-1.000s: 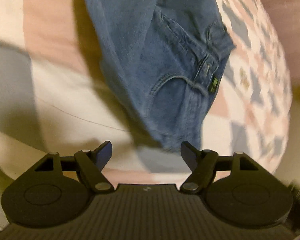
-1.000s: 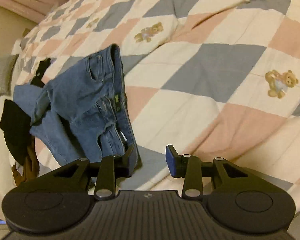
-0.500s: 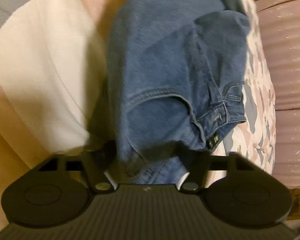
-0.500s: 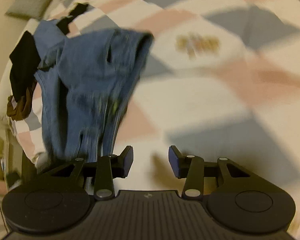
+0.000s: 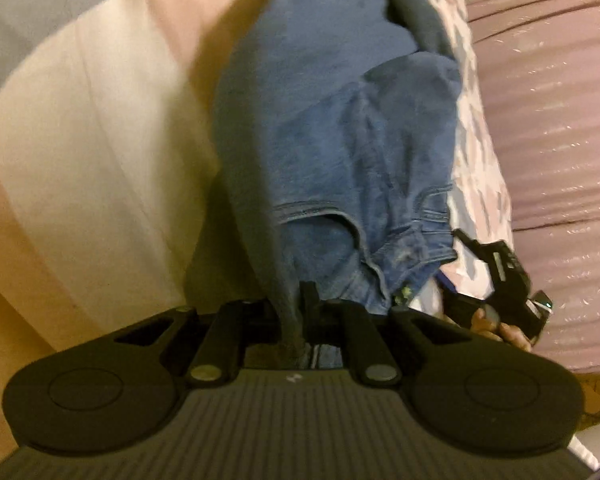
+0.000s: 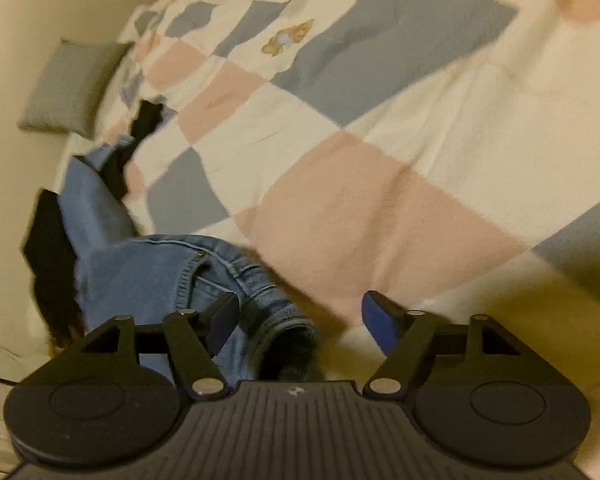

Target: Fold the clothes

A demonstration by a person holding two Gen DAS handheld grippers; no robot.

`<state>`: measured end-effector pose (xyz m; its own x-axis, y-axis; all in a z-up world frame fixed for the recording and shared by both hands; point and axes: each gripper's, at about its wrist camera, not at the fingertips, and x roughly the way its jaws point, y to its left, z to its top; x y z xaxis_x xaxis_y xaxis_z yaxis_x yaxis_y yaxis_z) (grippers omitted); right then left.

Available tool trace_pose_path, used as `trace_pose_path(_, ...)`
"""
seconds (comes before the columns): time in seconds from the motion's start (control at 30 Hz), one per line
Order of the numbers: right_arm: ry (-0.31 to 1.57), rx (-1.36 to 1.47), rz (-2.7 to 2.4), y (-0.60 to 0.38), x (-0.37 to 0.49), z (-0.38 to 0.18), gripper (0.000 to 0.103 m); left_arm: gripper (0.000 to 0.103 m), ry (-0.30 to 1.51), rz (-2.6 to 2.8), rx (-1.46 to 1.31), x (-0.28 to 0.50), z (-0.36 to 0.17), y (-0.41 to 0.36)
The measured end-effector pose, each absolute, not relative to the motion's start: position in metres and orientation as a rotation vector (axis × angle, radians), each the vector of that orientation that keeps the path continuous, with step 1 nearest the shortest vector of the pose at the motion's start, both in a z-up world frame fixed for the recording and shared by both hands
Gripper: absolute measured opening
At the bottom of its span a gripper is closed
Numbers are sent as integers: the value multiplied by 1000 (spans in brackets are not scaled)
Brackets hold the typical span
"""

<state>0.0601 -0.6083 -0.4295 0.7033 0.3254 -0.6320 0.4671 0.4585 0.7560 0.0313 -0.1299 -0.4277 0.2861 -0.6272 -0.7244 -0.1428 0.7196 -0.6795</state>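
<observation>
Gripping the jeans (image 5: pixel 332 152) waistband, the left claw (image 5: pixel 300 312) is clamped; beside it, the wide right claw (image 6: pixel 296 320) straddles the same waistband.

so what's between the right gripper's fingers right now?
Right wrist view: the right gripper is open, with a bunched fold of the jeans between its fingers.

The jeans (image 5: pixel 332 128) are blue denim with stitched seams and a curved front pocket opening. In the left wrist view they hang crumpled and stretched lengthwise, the waistband end nearest the camera, a fold of that end pinched between the left tongs (image 5: pixel 300 312). In the right wrist view the jeans (image 6: pixel 148 276) lie bunched on the checked quilt (image 6: pixel 360 220) at the bed's edge, the waistband sitting inside the spread right tongs (image 6: pixel 296 316), untouched by the far finger.
</observation>
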Motion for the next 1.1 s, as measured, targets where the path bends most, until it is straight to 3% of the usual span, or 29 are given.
trace_pose_path(0.13,856,1118,18,-594,77,-437,56,14,1263,-317,-939,36,-451,-113)
trace_pose_path(0.17,859,1129,0,-593,80,-440,46,15,1265,-312,-984,38,-455,-111)
trace_pose_path(0.2,859,1149,-21,-592,83,-443,28,15,1269,-325,-964,39,-456,-113)
trace_pose_path(0.23,856,1168,-40,-590,84,-444,26,14,1274,-338,-944,41,-456,-115)
trace_pose_path(0.3,848,1182,-73,-585,83,-439,19,2,1278,-370,-891,42,-452,-119)
trace_pose_path(0.4,822,1158,-125,-574,69,-407,17,0,1255,-428,-767,40,-425,-119)
trace_pose_path(0.57,716,1180,-128,-556,-22,-310,15,0,1111,-660,-564,15,-327,-106)
trace_pose_path(0.7,761,1220,-182,-533,-121,-241,15,0,1143,-832,-485,-36,-262,-81)
trace_pose_path(0.83,839,1399,-326,-514,-175,-214,15,0,1241,-890,-514,-70,-243,-66)
trace_pose_path(0.97,969,1458,-305,-502,-134,-198,15,0,1241,-929,-505,-32,-226,-71)
trace_pose_path(1.1,937,1320,-114,-494,-11,-116,16,0,1110,-956,-493,67,-165,-81)
